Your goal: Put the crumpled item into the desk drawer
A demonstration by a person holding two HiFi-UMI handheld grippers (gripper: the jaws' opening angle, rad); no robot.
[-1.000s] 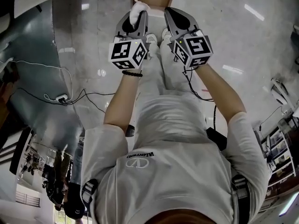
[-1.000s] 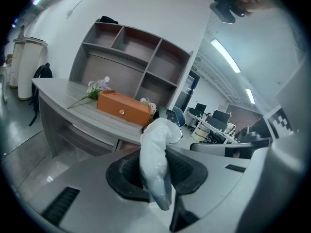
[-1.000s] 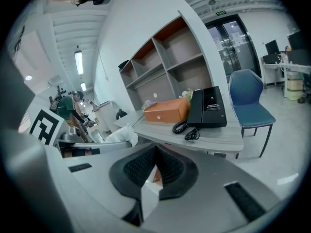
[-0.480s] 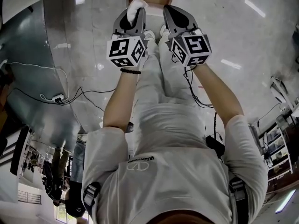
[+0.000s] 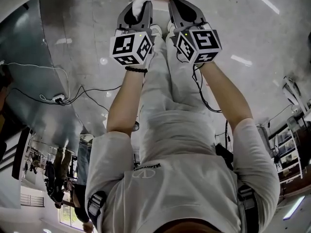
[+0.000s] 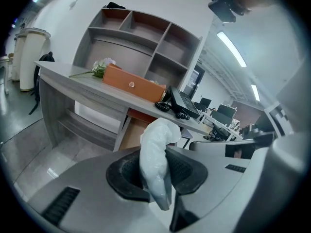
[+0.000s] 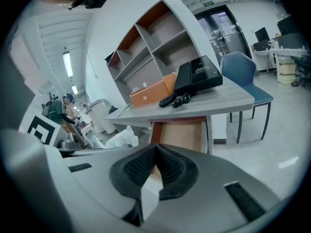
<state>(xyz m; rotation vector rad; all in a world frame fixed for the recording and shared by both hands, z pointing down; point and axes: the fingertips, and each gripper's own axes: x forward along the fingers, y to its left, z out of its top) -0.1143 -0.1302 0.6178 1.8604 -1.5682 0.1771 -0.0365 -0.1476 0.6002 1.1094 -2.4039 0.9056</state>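
Closest in, the left gripper [image 6: 156,173] had its 2 jaws pinching the crumpled item [image 6: 155,152], a white wad that stood up between the black pads and bulged over their tips. Just beside it, the right gripper [image 7: 154,165] had its jaws pressed together at the tips with nothing between them; the same wad [image 7: 121,137] showed just off to its left.

From the head view, both hands were stretched out side by side, the left gripper [image 5: 141,8] with the white wad [image 5: 144,0] poking from its front and the right gripper [image 5: 178,8] next to it, each carrying 1 marker cube [image 5: 130,49] behind the jaws. A dark bracelet [image 5: 136,70] circled the left wrist.

Past the jaws, the desk drawer [image 7: 182,135] stood pulled open under the grey desk [image 7: 218,102], its wooden inside bare where visible. The item was not in it, but held in the air in front of it.

On the desktop sat a black telephone [image 7: 197,75] with a coiled cord and, beyond it, an orange box [image 7: 151,94] with 1 small knob. A sprig of flowers [image 6: 103,67] lay at the box's far end. Behind these rose a shelf unit [image 6: 141,38] of open compartments. A blue chair [image 7: 242,74] stood beyond the desk's corner.
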